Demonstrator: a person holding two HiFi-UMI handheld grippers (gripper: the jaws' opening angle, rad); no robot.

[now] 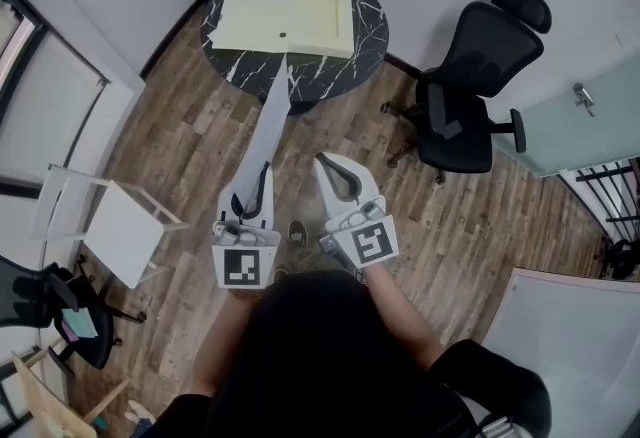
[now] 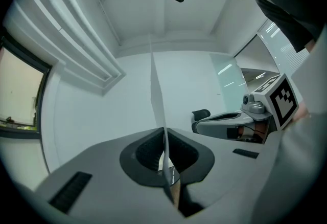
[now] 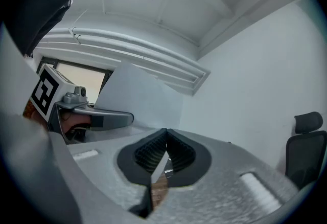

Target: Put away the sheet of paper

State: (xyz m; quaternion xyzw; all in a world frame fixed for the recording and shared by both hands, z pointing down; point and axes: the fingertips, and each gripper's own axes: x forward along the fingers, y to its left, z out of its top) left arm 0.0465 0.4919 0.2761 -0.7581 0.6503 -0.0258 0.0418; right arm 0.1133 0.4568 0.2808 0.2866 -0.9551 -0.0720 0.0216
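- Left gripper (image 1: 262,171) and right gripper (image 1: 330,161) point level, side by side.
- Left jaws pinch the paper (image 1: 272,111), which juts toward the table (image 1: 372,34).
- Right jaws closed, empty.
- Left gripper view shows the paper only edge-on.

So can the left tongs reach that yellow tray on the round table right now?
Probably not without stepping closer: the left tongs, shut on the sheet of paper, are short of the yellow tray. Bare floor ahead leaves the way free.
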